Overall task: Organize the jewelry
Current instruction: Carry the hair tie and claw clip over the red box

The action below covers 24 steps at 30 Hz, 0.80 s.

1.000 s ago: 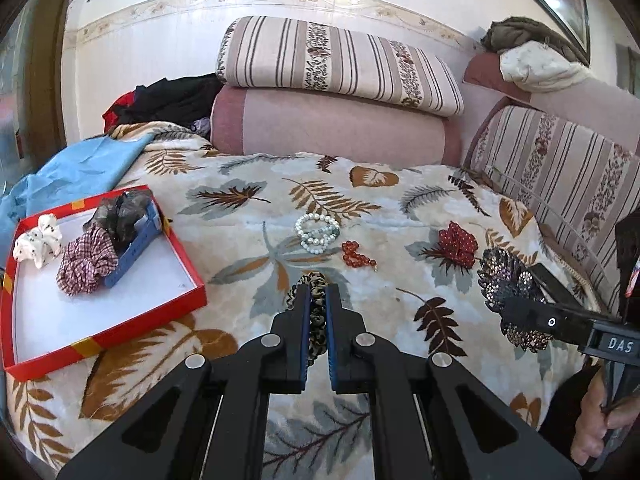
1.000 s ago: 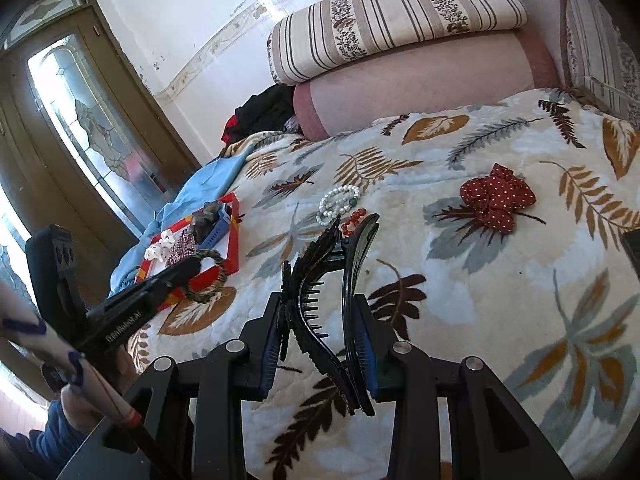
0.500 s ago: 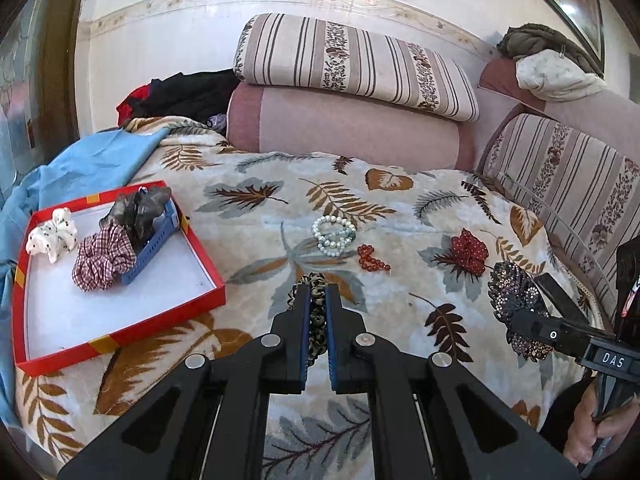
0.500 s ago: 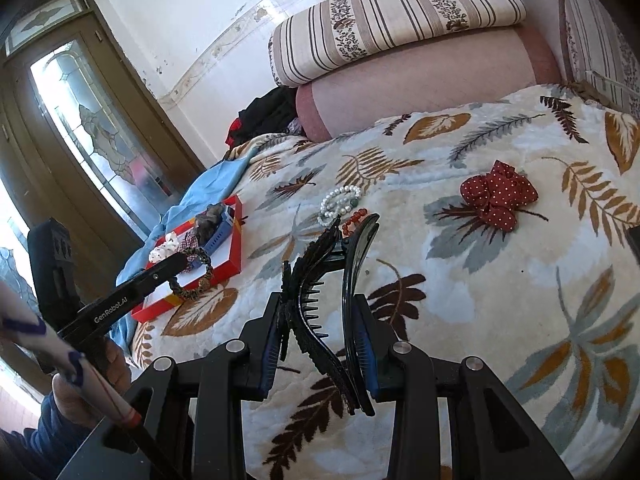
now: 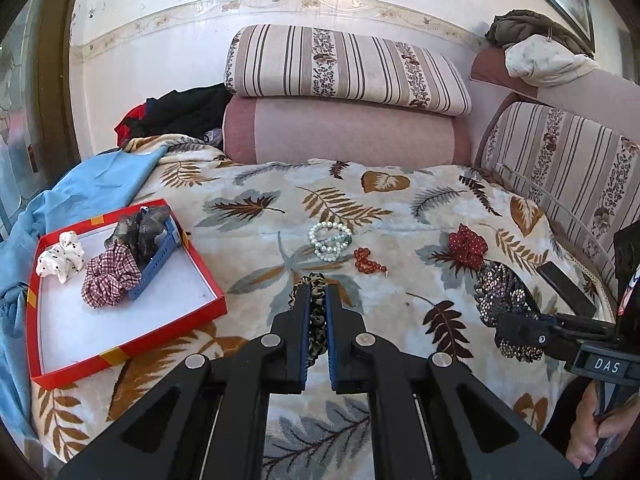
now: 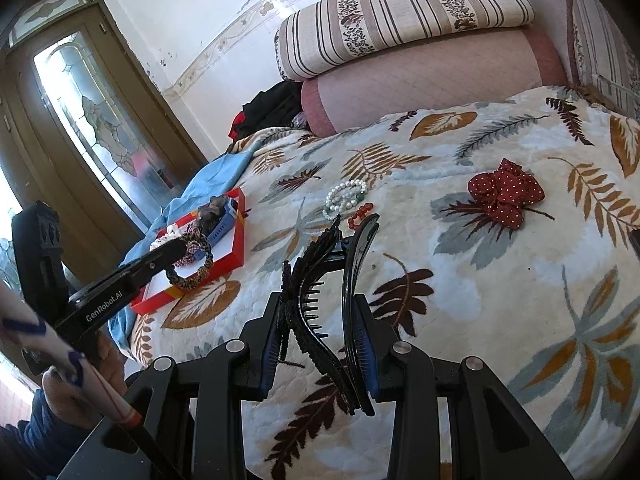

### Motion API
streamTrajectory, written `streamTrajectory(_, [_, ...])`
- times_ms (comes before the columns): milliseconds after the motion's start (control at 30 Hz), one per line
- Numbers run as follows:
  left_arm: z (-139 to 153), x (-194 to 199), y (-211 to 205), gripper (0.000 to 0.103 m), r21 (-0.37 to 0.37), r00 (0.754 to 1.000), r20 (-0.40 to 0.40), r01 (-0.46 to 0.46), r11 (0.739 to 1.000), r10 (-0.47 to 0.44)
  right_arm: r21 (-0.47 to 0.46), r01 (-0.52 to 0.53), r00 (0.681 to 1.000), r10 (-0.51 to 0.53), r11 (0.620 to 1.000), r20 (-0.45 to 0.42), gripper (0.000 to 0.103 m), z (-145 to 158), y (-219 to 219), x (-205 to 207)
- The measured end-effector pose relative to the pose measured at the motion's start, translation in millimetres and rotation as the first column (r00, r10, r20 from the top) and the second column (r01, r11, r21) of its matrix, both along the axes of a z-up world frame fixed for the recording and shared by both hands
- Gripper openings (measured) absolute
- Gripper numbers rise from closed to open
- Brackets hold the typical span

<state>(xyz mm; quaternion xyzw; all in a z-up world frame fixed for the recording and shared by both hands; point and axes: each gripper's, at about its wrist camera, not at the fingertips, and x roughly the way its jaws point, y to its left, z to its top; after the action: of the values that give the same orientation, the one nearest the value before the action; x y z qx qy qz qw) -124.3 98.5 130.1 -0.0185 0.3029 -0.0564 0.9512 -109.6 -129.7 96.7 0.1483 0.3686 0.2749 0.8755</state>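
Your left tool (image 5: 318, 300) pinches the leopard scrunchie (image 5: 316, 312) above the bed, short of the red tray (image 5: 132, 344), while your right tool (image 6: 316, 344) clamps the black hair claw (image 6: 320, 280); hurry and the scrunchie may slip free.

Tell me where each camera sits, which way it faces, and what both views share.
Left wrist: on the left gripper, facing across the bed toward the cushions; it grips a leopard scrunchie; the right gripper and a hand show.
Right wrist: on the right gripper, facing the door; it grips a black hair clip; the left gripper shows.
Shared: red box, pearl bracelet, red scrunchie.
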Motion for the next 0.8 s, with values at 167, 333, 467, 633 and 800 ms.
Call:
streamTrajectory(167, [3, -3, 2, 0.007, -0.005, 1.000, 0.009, -0.003, 1.000, 0.003, -0.010, -0.010, 1.000, 0.010, 1.000, 0.005, 0.037, 2, 5, -3])
streamTrajectory(333, [5, -6, 6, 0.007, -0.009, 1.000, 0.019, -0.006, 1.000, 0.006, -0.011, -0.018, 1.000, 0.018, 1.000, 0.001, 0.037, 3, 9, -4])
streamTrajectory(467, [7, -8, 11, 0.007, -0.017, 1.000, 0.027, -0.013, 1.000, 0.014, -0.012, -0.025, 1.000, 0.025, 1.000, -0.002, 0.037, 5, 13, -6])
streamTrajectory(633, [8, -10, 17, 0.007, -0.029, 0.999, 0.031, -0.022, 0.999, 0.023, -0.015, -0.038, 0.999, 0.038, 0.999, -0.006, 0.037, 7, 19, -6])
streamTrajectory(800, [11, -13, 32, 0.007, -0.046, 0.998, 0.040, -0.047, 0.998, 0.049, -0.029, -0.056, 0.998, 0.056, 0.998, -0.007, 0.037, 8, 28, -9])
